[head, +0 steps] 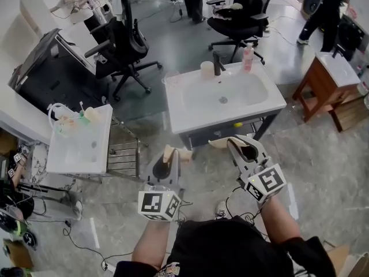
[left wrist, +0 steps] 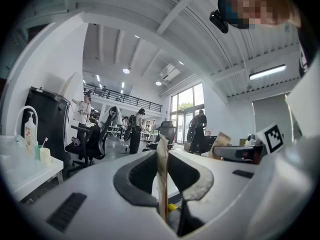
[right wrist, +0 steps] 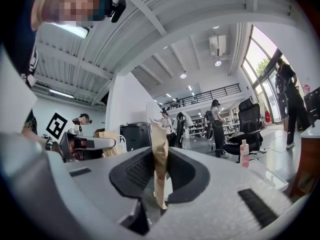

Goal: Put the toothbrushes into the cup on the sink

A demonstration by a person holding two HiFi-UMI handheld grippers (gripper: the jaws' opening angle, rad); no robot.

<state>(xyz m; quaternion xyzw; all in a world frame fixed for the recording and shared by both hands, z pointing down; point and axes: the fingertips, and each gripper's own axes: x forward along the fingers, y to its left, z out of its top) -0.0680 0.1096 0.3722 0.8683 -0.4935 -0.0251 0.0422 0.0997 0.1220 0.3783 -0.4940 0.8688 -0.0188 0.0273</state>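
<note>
I stand in front of a white sink (head: pixel 271 100). A beige cup (head: pixel 207 69) stands at its back rim, beside the black faucet (head: pixel 218 63). My left gripper (head: pixel 169 156) is shut on a flat tan packet (head: pixel 173 153) and is held low, short of the sink's front edge. In the left gripper view the jaws (left wrist: pixel 162 156) pinch this packet (left wrist: pixel 162 176) edge-on. My right gripper (head: pixel 233 143) is shut on a second tan packet (head: pixel 219 143) near the sink's front. The right gripper view shows that packet (right wrist: pixel 160 166) upright between the jaws (right wrist: pixel 160 154). What the packets contain is hidden.
A pink bottle (head: pixel 248 56) stands at the sink's back right. A second white basin (head: pixel 78 154) with bottles is to the left, black office chairs (head: pixel 124 48) are behind, and a wooden stand (head: pixel 326 82) is to the right. People are at the room's far side.
</note>
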